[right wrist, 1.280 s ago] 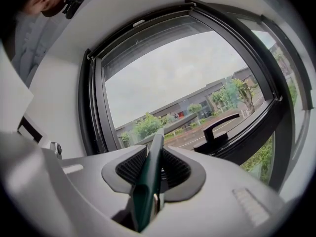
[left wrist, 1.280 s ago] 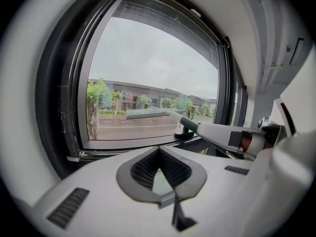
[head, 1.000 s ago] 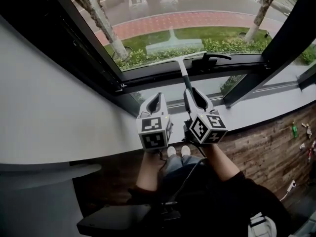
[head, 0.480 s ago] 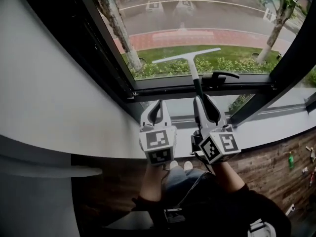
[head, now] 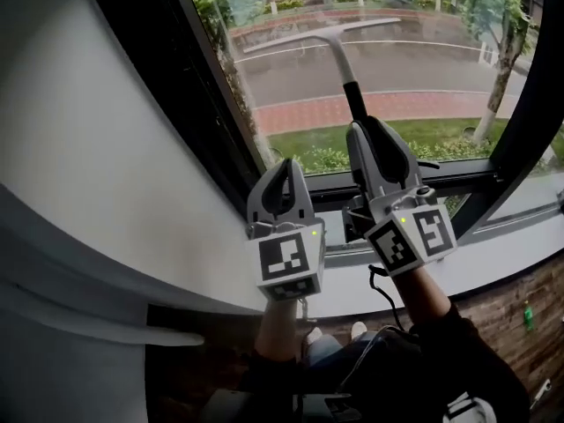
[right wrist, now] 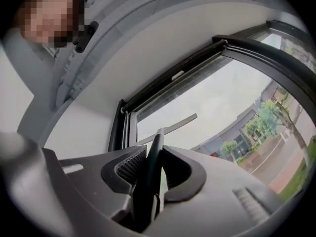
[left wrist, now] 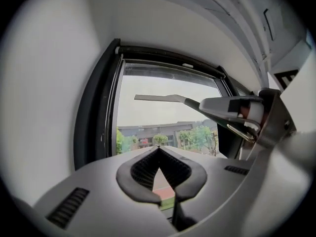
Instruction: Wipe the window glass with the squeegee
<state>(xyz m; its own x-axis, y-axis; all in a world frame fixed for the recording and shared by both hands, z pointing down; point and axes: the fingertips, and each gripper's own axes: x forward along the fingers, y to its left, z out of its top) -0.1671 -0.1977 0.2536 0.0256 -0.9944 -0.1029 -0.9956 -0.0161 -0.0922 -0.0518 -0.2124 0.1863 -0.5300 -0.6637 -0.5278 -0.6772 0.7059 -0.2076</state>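
- The large clear window glass [head: 423, 69] in its black metal frame [head: 204, 104] fills the upper half of the head view. A street, red paving and trees show through it. A plain white wall [head: 97, 148] lies at 9 o'clock of it.
- The long squeegee [head: 339, 55], with a pale flat blade, a grey neck and a slim black handle, is raised high in front of the pane. Its blade lies crosswise at 12 o'clock of the right claw, tilted with its right end higher. I cannot tell whether the blade edge touches the glass.
- The right claw [head: 363, 135] is clamped on the black handle. In the right gripper view the handle [right wrist: 150, 177] runs up between the ribbed pads [right wrist: 129, 168], and the blade [right wrist: 168, 128] shows beyond them.
- The left claw [head: 284, 167] hovers just beside it at 9 o'clock. Its pads meet at the tips [left wrist: 158, 151] and nothing is between them.
- Handling, as a judgement:
  - The tool looks light and stiff, so one claw should carry it easily.
  - The blade sits far out on the neck, so pressure on the pane would tend to twist the round, smooth handle in the pads.
  - A firm hold on the black handle close to the neck, as now, looks right.
  - The blade's wiping edge is probably soft and needs even, flat contact. The glass itself calls for moderate force.
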